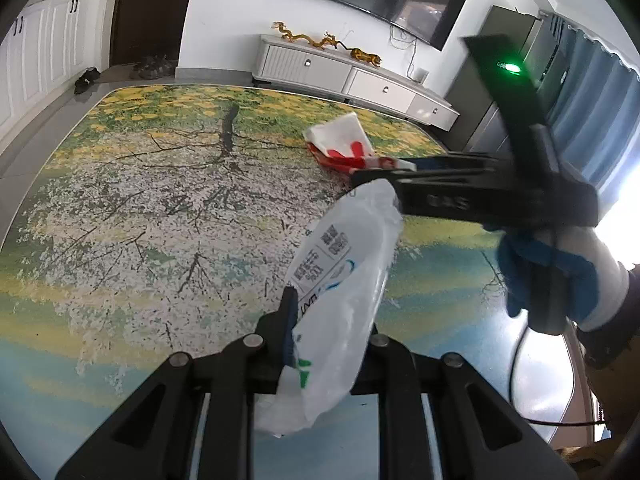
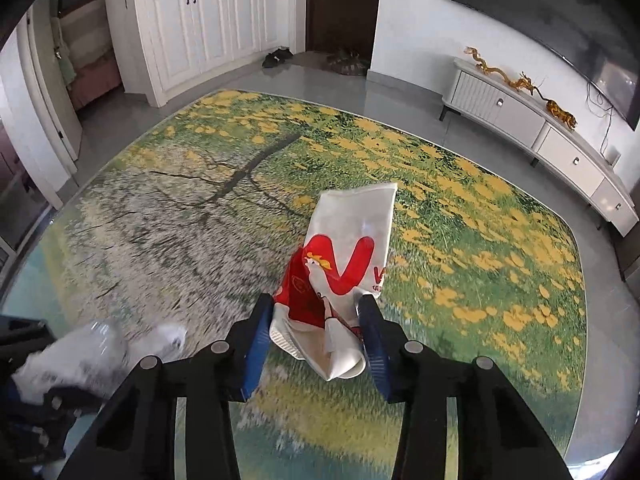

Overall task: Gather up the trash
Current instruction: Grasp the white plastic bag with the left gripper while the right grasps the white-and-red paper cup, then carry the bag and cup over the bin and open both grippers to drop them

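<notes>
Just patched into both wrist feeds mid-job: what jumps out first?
The huge rug printed with a tree and yellow blossoms fills the floor in both views. On it, the red-and-white paper bag sits with its near end between the fingers of the right tool. The left tool is shut on a crinkled clear plastic wrapper, held up above the rug.

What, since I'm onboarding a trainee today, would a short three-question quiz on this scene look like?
1. True or false: the left gripper is shut on a clear plastic bag.
2. The red-and-white paper bag sits between whose fingers? A: left gripper. B: right gripper.
3. Fill in: golden ___ figurines stand on the white cabinet.
Key: 1 true; 2 B; 3 dragon.
</notes>
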Tool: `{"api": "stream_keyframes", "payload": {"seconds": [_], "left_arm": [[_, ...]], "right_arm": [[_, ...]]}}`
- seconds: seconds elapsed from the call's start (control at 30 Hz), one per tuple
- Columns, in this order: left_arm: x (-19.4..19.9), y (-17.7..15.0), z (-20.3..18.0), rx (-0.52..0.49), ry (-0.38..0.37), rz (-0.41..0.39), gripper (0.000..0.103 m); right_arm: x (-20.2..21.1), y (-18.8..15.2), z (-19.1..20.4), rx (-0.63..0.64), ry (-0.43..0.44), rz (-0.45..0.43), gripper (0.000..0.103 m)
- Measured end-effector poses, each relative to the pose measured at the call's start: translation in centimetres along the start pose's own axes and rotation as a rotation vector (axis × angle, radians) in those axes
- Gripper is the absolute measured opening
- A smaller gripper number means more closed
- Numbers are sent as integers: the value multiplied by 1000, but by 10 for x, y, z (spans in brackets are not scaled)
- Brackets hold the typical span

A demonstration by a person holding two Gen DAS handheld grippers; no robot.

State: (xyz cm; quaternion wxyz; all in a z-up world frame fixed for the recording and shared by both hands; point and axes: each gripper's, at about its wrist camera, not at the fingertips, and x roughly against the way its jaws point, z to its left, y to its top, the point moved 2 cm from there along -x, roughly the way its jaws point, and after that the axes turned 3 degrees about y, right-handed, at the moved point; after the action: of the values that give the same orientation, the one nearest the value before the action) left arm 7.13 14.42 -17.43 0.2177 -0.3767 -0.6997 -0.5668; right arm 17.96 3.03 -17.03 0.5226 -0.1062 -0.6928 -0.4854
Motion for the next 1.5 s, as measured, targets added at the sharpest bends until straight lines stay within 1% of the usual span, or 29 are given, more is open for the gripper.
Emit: {"api": "stream_keyframes", "payload": {"seconds": [0.1,0.2,0.43,0.63,0.83,0.97,1.17,1.37,1.5], "left_arm": [[5,-2,-1,10,4,-3,17],[14,-4,-6,0,20,-10,17],[36,-7,-22,-9,42,-26,17],[55,-2,-44,-57,59,-59,17],[69,12,-77,-134,76,-102,17],[73,20,-108,-201,82,-123,17],[67,27,-150,-285,76,-122,17],[47,31,-195,-382,67,-99,17],[30,33,-227,-444,53,-80,17]], "right_arm": [[18,-8,0,-18,16,-24,41],[36,-19,0,-34,34,-42,40],[81,-43,-4,-77,44,-108,40],[127,-62,-14,-118,34,-191,40],[170,-83,-31,-160,2,-268,40],[194,-101,-48,-199,-24,-312,40],[221,-134,-85,-281,-78,-363,40],[234,-173,-129,-381,-128,-392,40],[239,-200,-154,-449,-145,-405,40]]}}
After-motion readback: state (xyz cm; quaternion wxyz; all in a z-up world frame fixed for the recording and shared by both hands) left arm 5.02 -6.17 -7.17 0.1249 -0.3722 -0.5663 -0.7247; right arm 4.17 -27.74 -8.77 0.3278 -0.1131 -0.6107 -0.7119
